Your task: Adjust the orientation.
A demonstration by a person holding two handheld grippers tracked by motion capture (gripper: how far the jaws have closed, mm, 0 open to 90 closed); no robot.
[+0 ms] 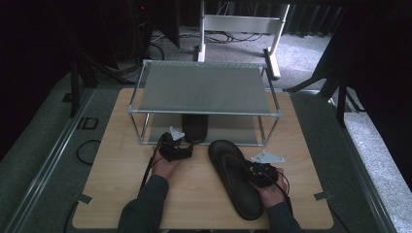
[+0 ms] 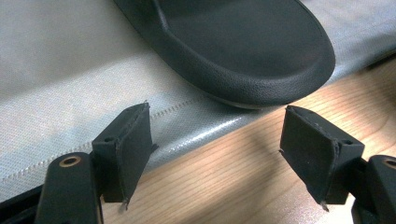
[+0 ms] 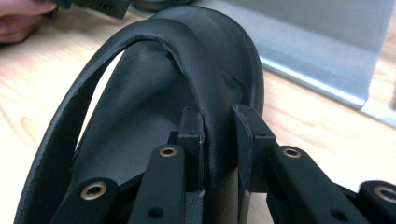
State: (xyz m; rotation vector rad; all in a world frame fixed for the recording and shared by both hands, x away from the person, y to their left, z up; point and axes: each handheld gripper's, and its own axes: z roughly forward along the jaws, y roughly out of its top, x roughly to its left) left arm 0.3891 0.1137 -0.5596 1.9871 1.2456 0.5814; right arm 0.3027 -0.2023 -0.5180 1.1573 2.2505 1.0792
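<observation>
One black flip-flop lies on the wooden table at the front right. My right gripper is shut on its strap; in the right gripper view both pads press on the strap's right side, near the sole's edge. A second black flip-flop lies on the lower shelf of the metal rack. My left gripper stands open just in front of that flip-flop's rounded end, its jaws wide apart over the shelf's front edge with nothing between them.
The two-level rack with grey mesh shelves fills the back half of the table. Its front posts stand close to my left gripper. Cables trail from both grippers across the table. Dark floor, cables and a white stand lie beyond.
</observation>
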